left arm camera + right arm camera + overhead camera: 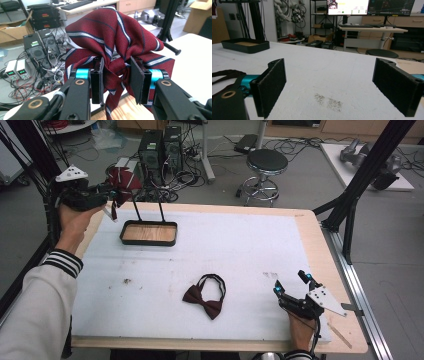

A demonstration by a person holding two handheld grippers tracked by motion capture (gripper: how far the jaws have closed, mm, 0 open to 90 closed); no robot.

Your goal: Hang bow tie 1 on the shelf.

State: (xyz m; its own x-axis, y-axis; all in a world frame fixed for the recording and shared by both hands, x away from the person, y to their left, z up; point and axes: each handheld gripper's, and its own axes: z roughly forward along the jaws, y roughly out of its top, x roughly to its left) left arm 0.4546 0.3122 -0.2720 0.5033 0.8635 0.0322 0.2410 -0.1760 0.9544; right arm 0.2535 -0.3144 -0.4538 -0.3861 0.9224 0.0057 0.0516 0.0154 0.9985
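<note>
- Left gripper (111,196) is held up off the back-left corner of the table (310,235), clamped on a bunched-up red striped tie (122,182). Right gripper (292,282) is parked near the front right edge, jaws spread wide with nothing between them.
- The left gripper view is where you actually see the grip: both pads squeeze the gathered middle of the striped tie (112,37), fabric puffing out above and a tail hanging below. From the high view it's just a dark red lump at the tip.
- The high view gives the layout: a dark red bow tie (204,299) lies flat on the white mat, well apart from both grippers, and a black tray with a wooden bottom (148,233) sits just below and to the right of the raised tie.
- The right gripper view catches the tray (245,45) far off at the left and only a bit of the bow tie's strap (225,73), cut off at the frame edge.
- In the left gripper view the tie hides most of the tray's upright bars; one black bar end (172,49) pokes out at the right.
</note>
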